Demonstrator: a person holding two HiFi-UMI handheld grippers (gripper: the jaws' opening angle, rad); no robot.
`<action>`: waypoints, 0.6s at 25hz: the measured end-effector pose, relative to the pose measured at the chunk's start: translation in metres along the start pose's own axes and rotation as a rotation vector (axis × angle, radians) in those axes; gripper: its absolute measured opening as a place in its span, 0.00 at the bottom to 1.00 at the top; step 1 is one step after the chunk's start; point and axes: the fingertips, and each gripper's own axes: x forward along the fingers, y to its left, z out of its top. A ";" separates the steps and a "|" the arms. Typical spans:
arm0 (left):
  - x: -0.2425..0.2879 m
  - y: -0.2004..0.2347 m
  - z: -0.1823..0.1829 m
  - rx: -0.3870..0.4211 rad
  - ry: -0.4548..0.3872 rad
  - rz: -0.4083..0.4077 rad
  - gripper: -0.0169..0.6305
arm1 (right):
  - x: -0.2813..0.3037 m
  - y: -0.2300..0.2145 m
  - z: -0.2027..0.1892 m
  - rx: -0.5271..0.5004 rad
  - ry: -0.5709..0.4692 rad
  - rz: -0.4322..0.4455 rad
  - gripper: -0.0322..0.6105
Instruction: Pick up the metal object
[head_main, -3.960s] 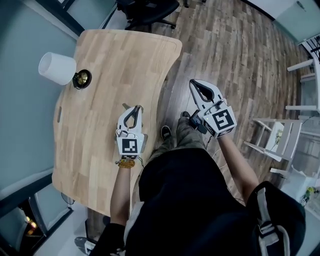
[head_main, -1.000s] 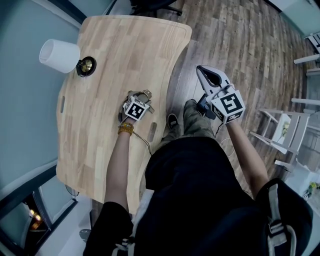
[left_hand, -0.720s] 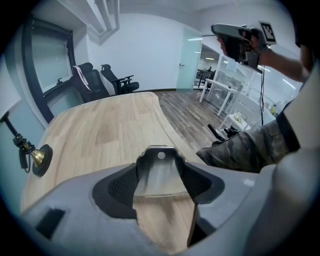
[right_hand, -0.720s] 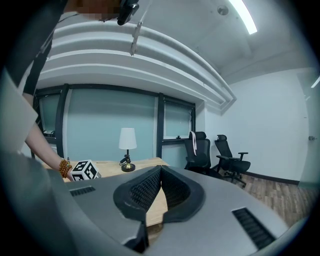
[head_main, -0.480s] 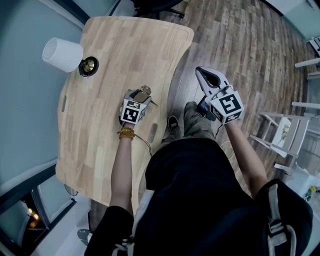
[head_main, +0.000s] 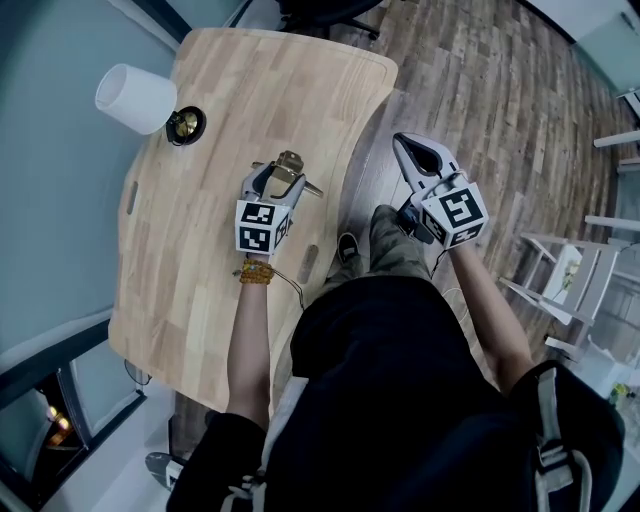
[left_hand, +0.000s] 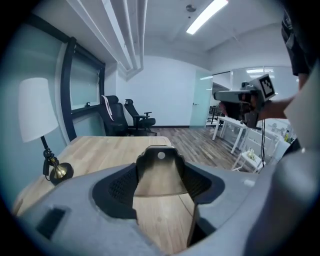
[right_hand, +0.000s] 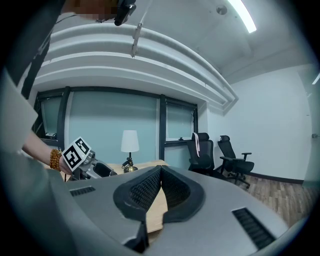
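Observation:
The metal object (head_main: 291, 166) is a flat brownish plate with a small hole near its top end. It is held off the wooden table (head_main: 250, 90), and my left gripper (head_main: 274, 176) is shut on it. In the left gripper view the metal object (left_hand: 160, 172) stands upright between the two dark pads, with its holed end pointing away from the camera. My right gripper (head_main: 413, 153) hangs beyond the table's right edge, over the floor. In the right gripper view the right gripper (right_hand: 160, 174) has its pads pressed together with nothing between them.
A lamp with a white shade (head_main: 136, 98) and a brass base (head_main: 186, 124) stands at the table's far left corner. Black office chairs (left_hand: 136, 117) stand beyond the table's far end. A white frame (head_main: 560, 270) stands on the wooden floor at the right.
My left gripper was tipped down onto the table around the metal object; now it is level and higher, with the object lifted clear. The right gripper has hardly moved.

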 end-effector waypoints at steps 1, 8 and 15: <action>-0.004 0.001 0.007 0.000 -0.023 0.010 0.48 | 0.001 0.001 0.000 -0.002 -0.001 0.002 0.05; -0.042 0.005 0.065 0.022 -0.200 0.096 0.48 | 0.005 0.007 0.011 -0.015 -0.021 0.019 0.05; -0.088 0.003 0.125 0.087 -0.377 0.192 0.48 | 0.012 0.017 0.037 -0.032 -0.070 0.044 0.05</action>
